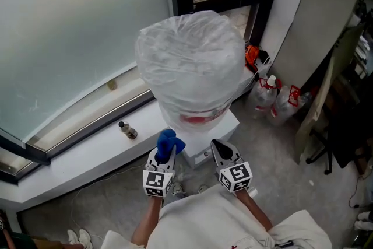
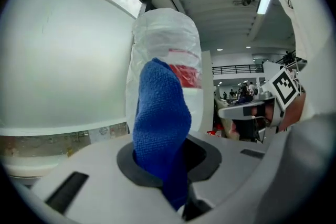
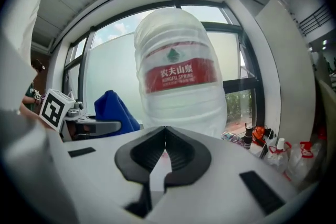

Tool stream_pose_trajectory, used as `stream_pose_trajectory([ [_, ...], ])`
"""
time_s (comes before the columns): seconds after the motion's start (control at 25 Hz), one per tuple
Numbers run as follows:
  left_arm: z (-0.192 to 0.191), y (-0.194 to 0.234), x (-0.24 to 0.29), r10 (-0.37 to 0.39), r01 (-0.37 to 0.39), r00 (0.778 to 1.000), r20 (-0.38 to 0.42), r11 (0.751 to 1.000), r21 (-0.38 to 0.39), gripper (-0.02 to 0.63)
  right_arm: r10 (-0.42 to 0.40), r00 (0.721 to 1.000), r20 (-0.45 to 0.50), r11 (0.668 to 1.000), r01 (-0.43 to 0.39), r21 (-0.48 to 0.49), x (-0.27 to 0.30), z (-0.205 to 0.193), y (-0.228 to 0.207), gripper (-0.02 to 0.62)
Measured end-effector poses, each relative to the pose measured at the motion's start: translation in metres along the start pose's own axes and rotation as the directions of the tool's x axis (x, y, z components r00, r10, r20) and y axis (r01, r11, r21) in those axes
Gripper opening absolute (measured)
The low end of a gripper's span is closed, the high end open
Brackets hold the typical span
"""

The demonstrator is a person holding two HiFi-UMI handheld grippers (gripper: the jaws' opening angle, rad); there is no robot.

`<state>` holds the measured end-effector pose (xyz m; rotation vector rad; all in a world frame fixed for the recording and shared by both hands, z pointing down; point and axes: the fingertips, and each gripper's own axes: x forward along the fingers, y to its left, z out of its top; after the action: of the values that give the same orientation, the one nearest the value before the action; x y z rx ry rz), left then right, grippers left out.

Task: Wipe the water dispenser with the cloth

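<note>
**Cloth gripped, dispenser not yet touched**

The water dispenser (image 1: pixel 226 123) stands against the white window ledge (image 1: pixel 76 160). The big plastic-wrapped bottle (image 1: pixel 192 67) on top covers nearly all of its white casing. Both grippers hover just in front of it, near its upper edge. The left gripper (image 1: pixel 165 151) has its fingers clamped on the blue cloth (image 2: pixel 160 123), which rises past the tips in a bunched tuft. The right gripper (image 1: pixel 220 148) carries nothing, and its fingers are pressed together at the tips.

The wiping looks not yet begun, since the cloth appears clear of the casing. To do it well, lay the tuft flat on the white top so that fabric, not fingers, meets the surface. Press lightly and work in overlapping strokes. Keep the empty gripper out of the path and avoid shoving the bottle.

In the head view, the dispenser's front and taps are hidden under the bottle and behind the grippers. Both gripper views show only the bottle, not the casing. I cannot tell how much cloth sits inside the grip, or whether it is damp.
</note>
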<state>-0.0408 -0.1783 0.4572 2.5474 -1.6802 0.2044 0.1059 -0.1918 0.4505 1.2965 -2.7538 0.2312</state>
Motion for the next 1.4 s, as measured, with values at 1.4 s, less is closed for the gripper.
stream_pose_trajectory([
  [1.4, -0.007, -0.027, -0.048, 0.015, -0.016, 1.0, -0.007, 0.997, -0.077, 0.063, -0.032, 0.999, -0.021, 0.999, 0.033, 0.025, -0.042, -0.019, 0.022, 0.014],
])
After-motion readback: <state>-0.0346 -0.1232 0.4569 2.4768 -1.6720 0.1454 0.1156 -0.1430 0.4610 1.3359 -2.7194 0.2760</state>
